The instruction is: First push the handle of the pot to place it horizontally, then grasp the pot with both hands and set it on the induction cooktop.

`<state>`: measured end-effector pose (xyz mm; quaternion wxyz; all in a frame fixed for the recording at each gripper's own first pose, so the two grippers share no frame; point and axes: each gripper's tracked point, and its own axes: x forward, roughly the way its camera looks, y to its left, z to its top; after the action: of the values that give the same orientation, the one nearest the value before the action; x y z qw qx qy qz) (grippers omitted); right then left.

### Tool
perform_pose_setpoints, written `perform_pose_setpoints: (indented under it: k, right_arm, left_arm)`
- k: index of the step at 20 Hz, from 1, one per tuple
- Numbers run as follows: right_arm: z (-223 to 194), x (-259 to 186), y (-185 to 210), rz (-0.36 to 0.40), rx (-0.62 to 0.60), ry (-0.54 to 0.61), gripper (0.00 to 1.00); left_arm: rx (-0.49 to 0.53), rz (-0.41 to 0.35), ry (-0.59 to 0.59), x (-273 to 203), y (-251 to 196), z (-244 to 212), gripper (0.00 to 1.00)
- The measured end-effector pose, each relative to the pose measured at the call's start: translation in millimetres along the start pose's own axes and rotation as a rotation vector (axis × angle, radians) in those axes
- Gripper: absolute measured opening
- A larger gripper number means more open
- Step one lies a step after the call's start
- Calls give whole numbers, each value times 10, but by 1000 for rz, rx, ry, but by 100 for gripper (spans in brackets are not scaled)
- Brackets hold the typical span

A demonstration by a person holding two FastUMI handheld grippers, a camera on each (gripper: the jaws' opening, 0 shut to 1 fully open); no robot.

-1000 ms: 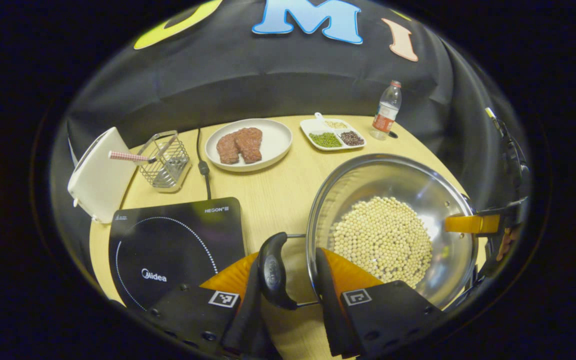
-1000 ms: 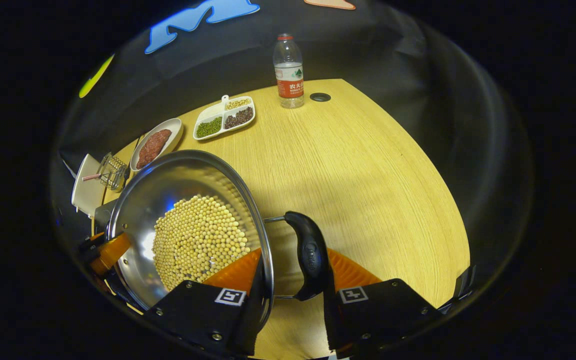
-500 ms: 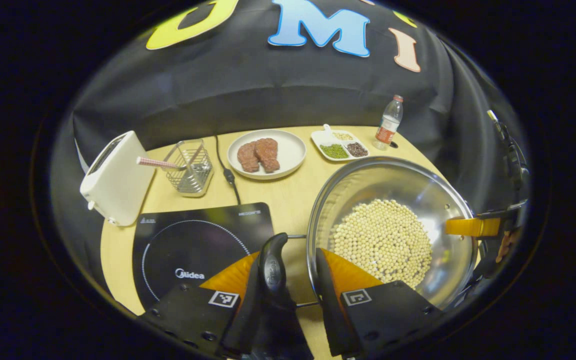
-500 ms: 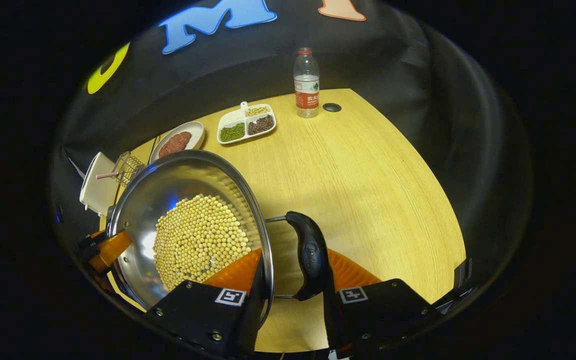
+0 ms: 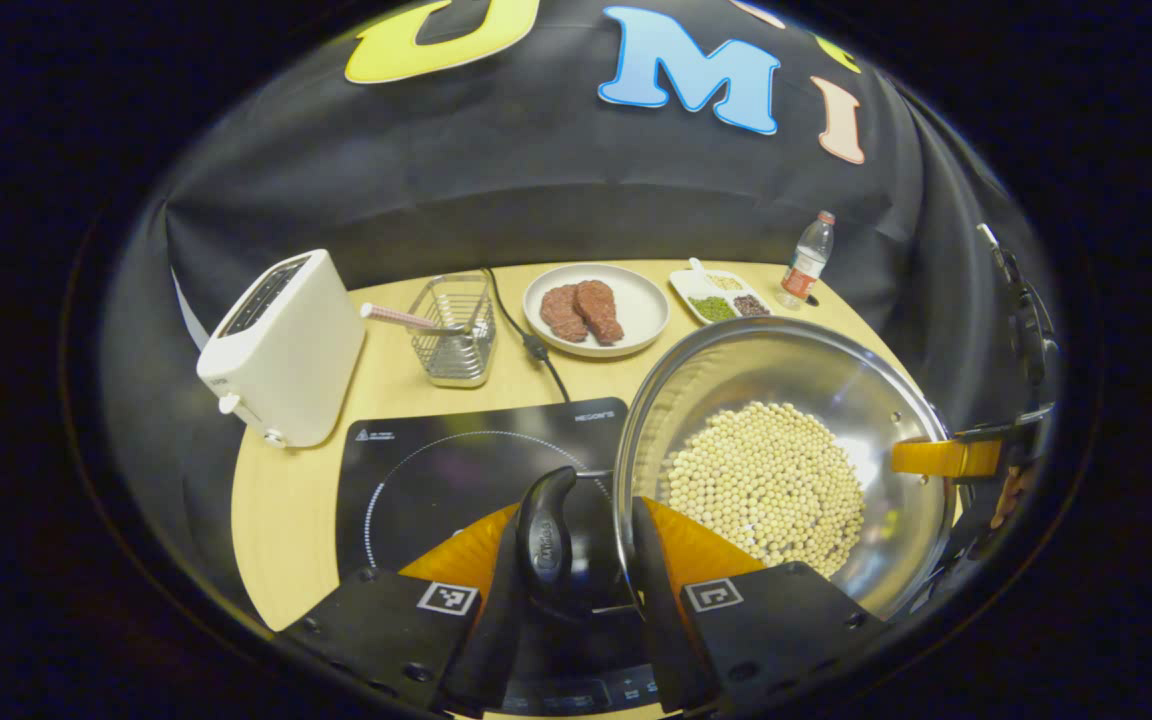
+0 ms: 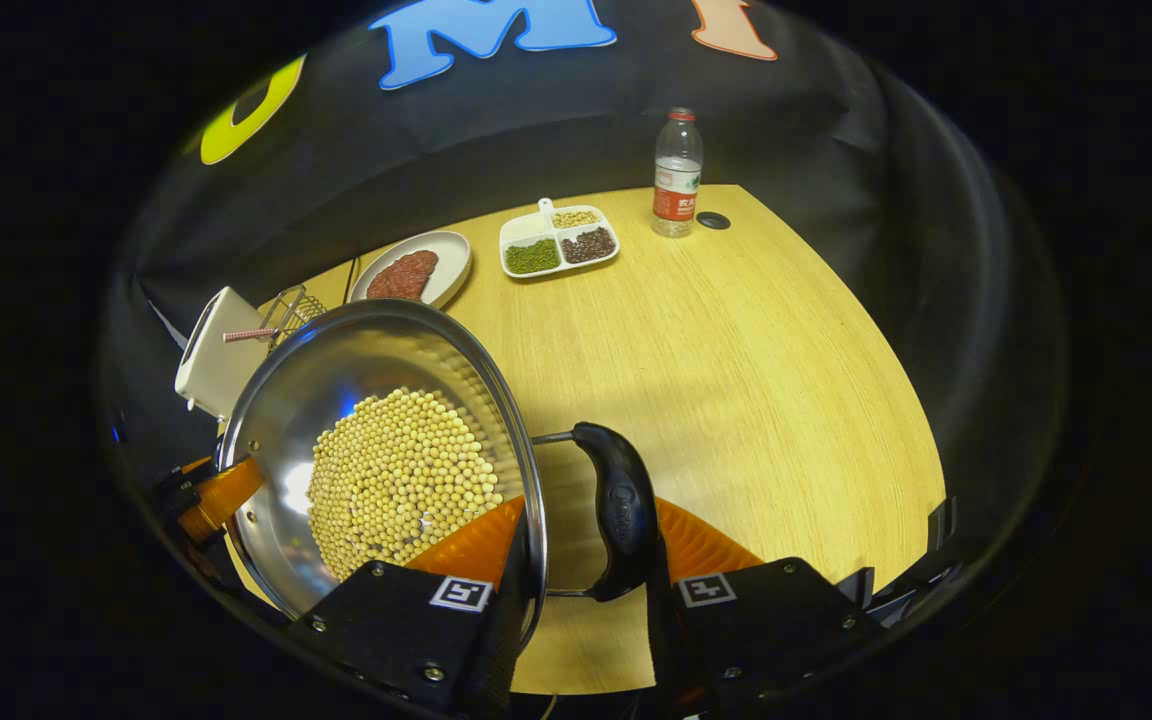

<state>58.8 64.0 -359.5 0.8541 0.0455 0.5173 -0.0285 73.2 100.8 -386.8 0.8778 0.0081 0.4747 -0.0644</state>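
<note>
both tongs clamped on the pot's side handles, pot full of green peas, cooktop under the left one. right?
One error: the pot holds pale yellow beans, not green peas, as the left gripper view shows. Both tongs grip its handles, and the cooktop lies under the left one.

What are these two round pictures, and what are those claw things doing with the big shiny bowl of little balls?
A person holds a grabbing tool in each hand, and a camera rides on each tool, so each picture looks out over one claw. The left claw pinches one black handle of the pot. The right claw pinches the other black handle. The little balls are pale beans inside the pot. The pot is held above the table, partly over the black induction cooktop, where it is meant to go. Also on the table: a white toaster, a wire basket, a plate of meat, a divided dish of beans and a water bottle.
</note>
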Motion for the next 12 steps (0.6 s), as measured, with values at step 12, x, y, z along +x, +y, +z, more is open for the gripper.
perform_pose_setpoints:
  k: [12]
  right_arm:
    - [-93, 50, 771, 28, -45, 26, 53]
  left_arm:
    - [-37, 30, 15, -135, 810, -116, 58]
